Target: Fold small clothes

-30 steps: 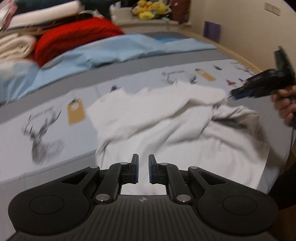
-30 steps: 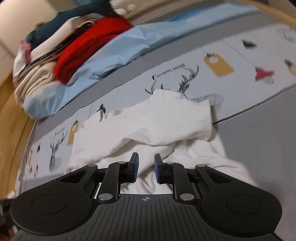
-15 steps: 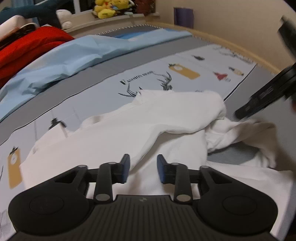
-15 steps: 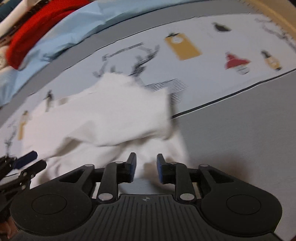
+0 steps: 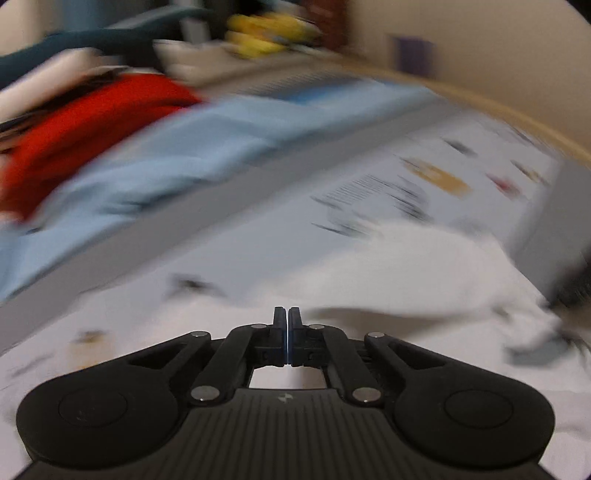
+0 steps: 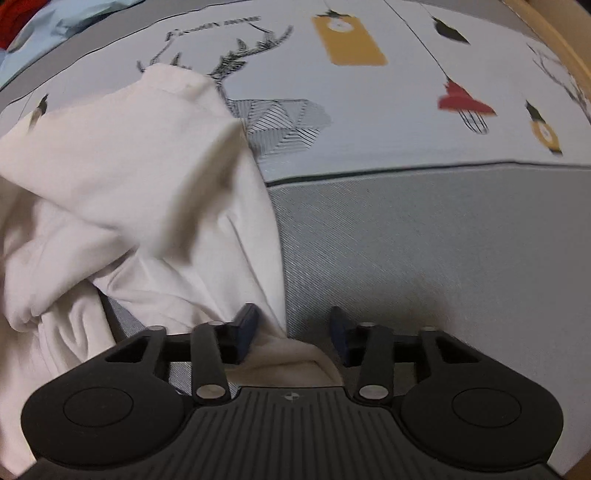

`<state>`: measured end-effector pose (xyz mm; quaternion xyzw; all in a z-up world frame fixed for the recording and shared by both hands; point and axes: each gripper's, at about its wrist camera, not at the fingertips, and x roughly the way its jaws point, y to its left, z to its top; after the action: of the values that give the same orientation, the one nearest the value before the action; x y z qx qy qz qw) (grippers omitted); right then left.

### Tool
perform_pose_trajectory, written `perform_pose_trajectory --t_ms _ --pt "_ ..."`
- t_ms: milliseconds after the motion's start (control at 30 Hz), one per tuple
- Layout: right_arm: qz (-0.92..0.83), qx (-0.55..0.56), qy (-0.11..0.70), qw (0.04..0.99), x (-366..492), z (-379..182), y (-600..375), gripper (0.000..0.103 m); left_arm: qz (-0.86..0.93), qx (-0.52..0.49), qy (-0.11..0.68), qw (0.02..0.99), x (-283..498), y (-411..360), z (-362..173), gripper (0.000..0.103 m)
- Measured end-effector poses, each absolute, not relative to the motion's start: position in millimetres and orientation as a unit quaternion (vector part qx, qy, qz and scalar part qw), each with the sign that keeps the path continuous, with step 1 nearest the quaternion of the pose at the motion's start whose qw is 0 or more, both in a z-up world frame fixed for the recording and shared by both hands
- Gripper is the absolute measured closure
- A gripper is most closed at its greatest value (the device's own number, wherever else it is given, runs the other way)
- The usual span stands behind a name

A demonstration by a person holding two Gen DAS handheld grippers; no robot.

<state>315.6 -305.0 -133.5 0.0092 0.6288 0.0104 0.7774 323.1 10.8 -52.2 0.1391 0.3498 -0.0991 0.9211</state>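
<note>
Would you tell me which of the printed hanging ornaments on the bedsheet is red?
It is the bell-shaped ornament right of the mustard-yellow tag; the other small ornaments around it are black or yellow.

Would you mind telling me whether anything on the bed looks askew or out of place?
The white garment lies crumpled, one part flopped across the rest, a corner bunched between the closing right tongs. Nothing looks spilled or damaged.

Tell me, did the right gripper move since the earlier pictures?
Yes. The right gripper has dropped toward the white shirt; the deer print now sits higher and bigger in its view.
</note>
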Motion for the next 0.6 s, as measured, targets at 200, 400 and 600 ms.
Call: perform_pose_trajectory --t_ms 200,400,600 --pt "0.036 -0.005 0.617 0.786 315.0 -130.3 -289.2 0.101 0.189 0.008 0.358 0.914 309.6 236.7 -0.8 0.103" --pt "0.036 -0.004 0.614 0.788 313.8 -124.9 -292.0 0.102 0.062 -0.071 0.352 0.931 286.2 252.3 -2.2 0.102" --pt "0.037 -0.018 0.613 0.789 313.9 -126.7 -286.0 0.097 -0.133 0.005 0.357 0.924 312.3 112.1 -28.1 0.098"
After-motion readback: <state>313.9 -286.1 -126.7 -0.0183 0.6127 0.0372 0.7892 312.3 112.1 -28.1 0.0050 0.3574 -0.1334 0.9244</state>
